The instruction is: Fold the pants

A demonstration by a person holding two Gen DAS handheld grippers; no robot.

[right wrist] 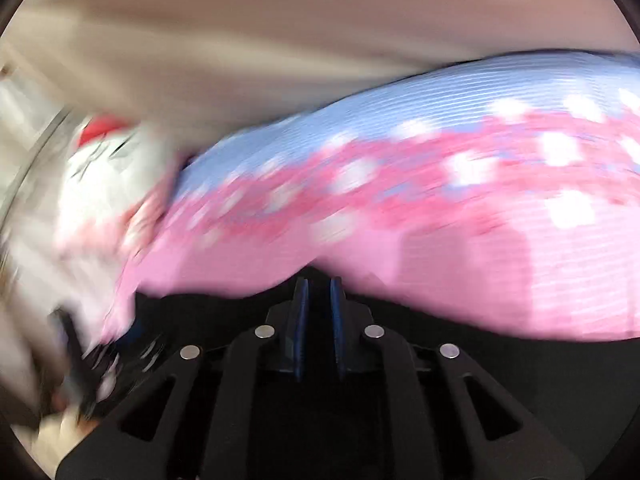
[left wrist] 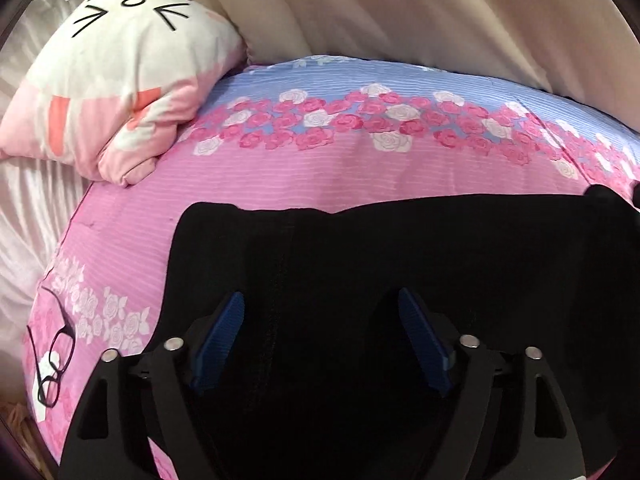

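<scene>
Floral bedspread [left wrist: 280, 184] | black pants [left wrist: 400, 264] flat | left gripper [left wrist: 320, 304] jaws spread | right gripper [right wrist: 319, 294] jaws clenched on pants

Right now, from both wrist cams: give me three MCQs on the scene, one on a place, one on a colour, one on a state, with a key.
1. Where do the eyeglasses lie?
A. on the pillow
B. on the bedspread, left of the pants
C. on top of the pants

2. What colour are the pants?
A. black
B. blue
C. white

3. How do the left tongs stand?
A. shut on the pillow
B. shut on the eyeglasses
C. open over the pants

Key:
1 B, the glasses rest on the pink bedspread near the left edge, apart from the dark cloth.
2 A, the garment is black against the pink cover.
3 C, the blue pads sit wide apart with black cloth between and below them. The right tongs, by contrast, have pads nearly together; that view is too blurred to tell what they hold.
</scene>
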